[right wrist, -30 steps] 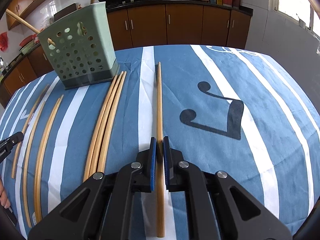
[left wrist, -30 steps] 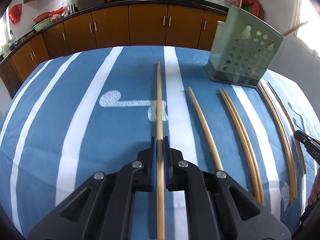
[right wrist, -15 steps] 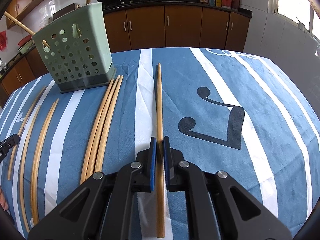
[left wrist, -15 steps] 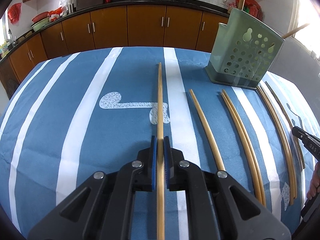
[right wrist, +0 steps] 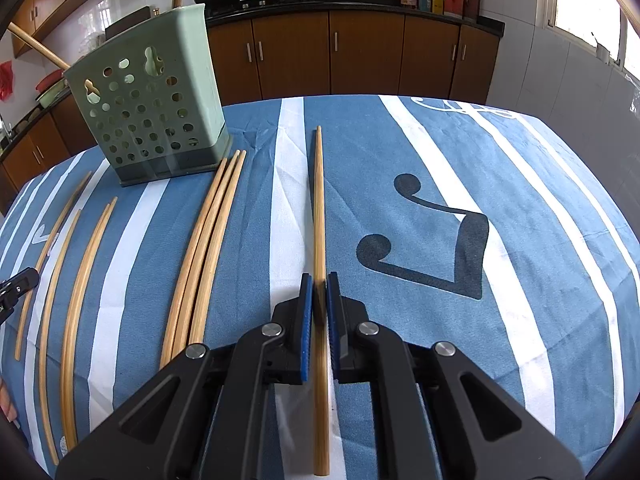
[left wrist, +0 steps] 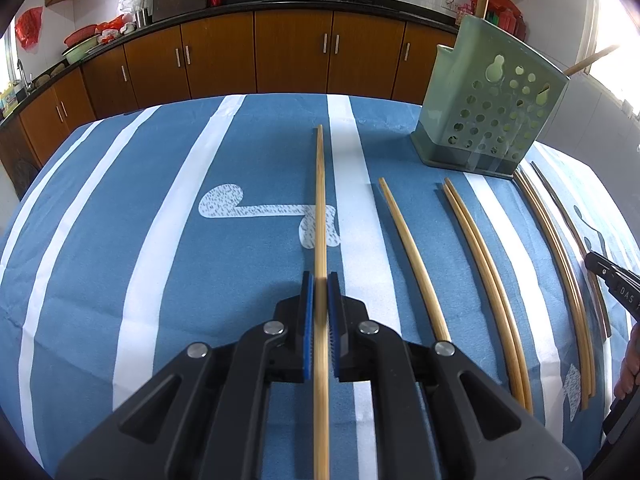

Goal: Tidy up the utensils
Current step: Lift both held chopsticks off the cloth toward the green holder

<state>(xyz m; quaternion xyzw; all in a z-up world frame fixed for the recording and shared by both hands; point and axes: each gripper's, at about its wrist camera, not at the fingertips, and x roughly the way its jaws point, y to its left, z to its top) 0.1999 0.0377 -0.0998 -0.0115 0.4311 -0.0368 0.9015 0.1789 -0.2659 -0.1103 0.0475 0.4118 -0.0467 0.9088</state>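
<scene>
My left gripper [left wrist: 319, 280] is shut on a long bamboo chopstick [left wrist: 320, 200] that points forward over the blue striped tablecloth. My right gripper [right wrist: 319, 280] is shut on another bamboo chopstick [right wrist: 318, 200], held the same way. A green perforated utensil holder [left wrist: 490, 110] stands on the table at the right in the left wrist view and at the left in the right wrist view [right wrist: 150, 112], with two sticks leaning in it. Several loose chopsticks [left wrist: 482, 280] lie between the grippers, also seen in the right wrist view [right wrist: 208, 240].
The blue and white striped cloth [left wrist: 120, 240] covers the table. Brown kitchen cabinets [left wrist: 292, 56] and a counter with woks stand behind it. The right gripper's tip [left wrist: 612, 288] shows at the right edge of the left wrist view.
Both grippers have risen slightly with their chopsticks, and the holder looks a little larger and nearer. The loose chopsticks have not moved.
</scene>
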